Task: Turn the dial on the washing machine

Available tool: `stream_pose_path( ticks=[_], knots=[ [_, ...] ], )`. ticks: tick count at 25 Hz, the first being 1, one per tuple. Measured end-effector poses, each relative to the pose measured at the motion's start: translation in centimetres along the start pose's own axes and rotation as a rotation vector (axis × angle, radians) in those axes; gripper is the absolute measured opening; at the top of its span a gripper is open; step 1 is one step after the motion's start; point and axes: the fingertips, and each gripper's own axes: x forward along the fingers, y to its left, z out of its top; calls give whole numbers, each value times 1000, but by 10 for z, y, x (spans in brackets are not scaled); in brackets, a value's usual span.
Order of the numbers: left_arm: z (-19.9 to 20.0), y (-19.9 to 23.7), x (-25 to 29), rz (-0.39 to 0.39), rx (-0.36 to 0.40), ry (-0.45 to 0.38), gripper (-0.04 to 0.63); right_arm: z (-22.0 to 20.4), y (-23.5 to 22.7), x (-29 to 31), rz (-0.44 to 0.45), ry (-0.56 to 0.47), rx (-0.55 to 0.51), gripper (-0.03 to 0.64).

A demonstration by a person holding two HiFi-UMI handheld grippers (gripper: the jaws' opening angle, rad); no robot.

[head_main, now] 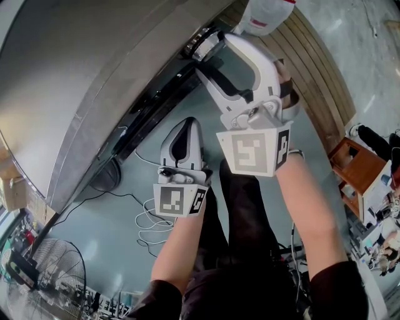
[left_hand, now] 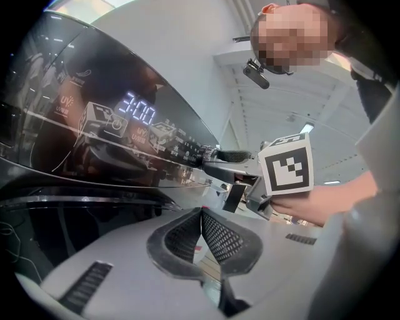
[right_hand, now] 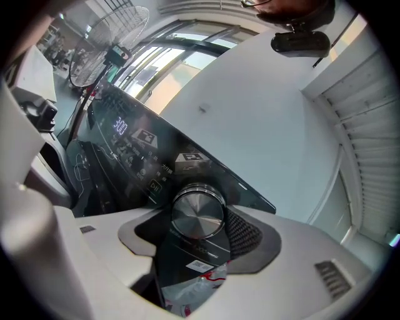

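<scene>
**Right gripper on the dial, left gripper idle**

The only container near you is a white bag (head_main: 265, 15) with red print. It sits at the far end of the scene, just past the machine's right corner, and you cannot see what is in it. Well off to your right is a small wooden stand (head_main: 359, 165) with shelves, and the things on it are too small to tell.

The washing machine (head_main: 75, 81) fills the far left, its grey top sloping down to a glossy black control panel (left_hand: 94, 137). The lit display (left_hand: 137, 114) on the panel reads 3:00. The round silver dial (right_hand: 198, 212) is at the right end of that panel.

Your right gripper (right_hand: 195, 226) has its jaws set narrowly around the dial, one pad on each side of the rim. Your left gripper (left_hand: 201, 215) hangs nearer to you and to the left, clear of the panel. Its jaws are pressed together at the tips and hold nothing.

Below you is a smooth blue-green floor (head_main: 119, 219), with loose white cables (head_main: 150, 225) lying beside the machine. A wire-caged fan (head_main: 59, 275) stands at the near left. A strip of wooden slats (head_main: 319, 69) runs along the far right.
</scene>
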Motion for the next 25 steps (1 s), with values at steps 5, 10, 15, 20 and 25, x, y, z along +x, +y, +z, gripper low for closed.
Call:
stream_pose_path(
  ticks=[5, 10, 15, 20, 25],
  knots=[
    [3, 1, 0, -1, 6, -2, 15, -1, 3, 0, -11, 9, -63, 281],
    [2, 0, -1, 3, 7, -3, 15, -1, 2, 0, -8, 6, -39, 281],
    [3, 1, -3, 6, 7, -5, 15, -1, 1, 0, -13, 1, 19, 281],
    [11, 5, -3, 13, 18, -19, 15, 4, -1, -7, -11, -38, 126, 281],
    [18, 9, -4, 26, 29, -32, 15, -3, 4, -19, -2, -46, 248, 281]
  ],
)
